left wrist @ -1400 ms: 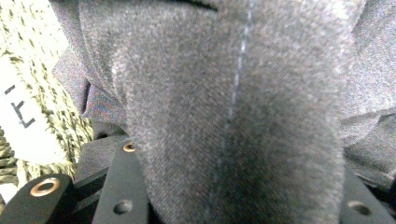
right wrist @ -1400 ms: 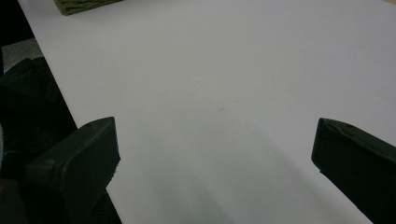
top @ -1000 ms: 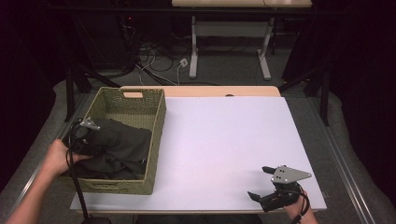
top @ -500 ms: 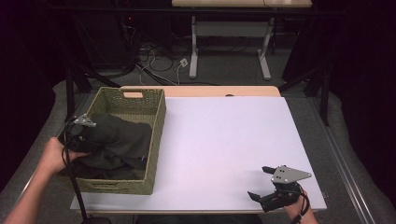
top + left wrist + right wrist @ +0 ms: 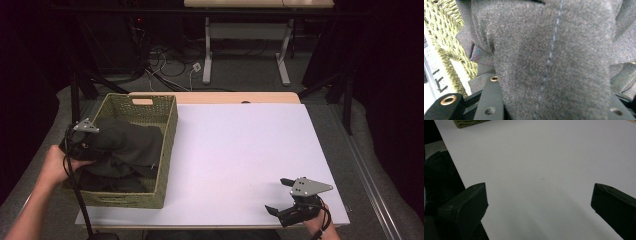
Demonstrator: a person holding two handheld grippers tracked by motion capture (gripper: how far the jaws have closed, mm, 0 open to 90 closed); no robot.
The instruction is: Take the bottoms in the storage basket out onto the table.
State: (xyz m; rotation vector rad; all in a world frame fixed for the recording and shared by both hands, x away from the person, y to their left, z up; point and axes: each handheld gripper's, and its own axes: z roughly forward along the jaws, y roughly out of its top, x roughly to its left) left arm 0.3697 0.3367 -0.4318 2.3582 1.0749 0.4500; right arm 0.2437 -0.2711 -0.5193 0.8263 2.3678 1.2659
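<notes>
You will find nothing here that reads as a word, a brand or a number. In the left gripper view, a few short dark marks stand on the pale strip (image 5: 434, 75) at the left edge, beside the woven basket (image 5: 444, 42), but they are too small and cut off for you to make out as letters or digits. The dark cloth (image 5: 554, 60) bears only a line of stitching, with no label on the part you can see. The white tabletop (image 5: 240, 150) and the basket (image 5: 167, 150) in the high view carry no print.
</notes>
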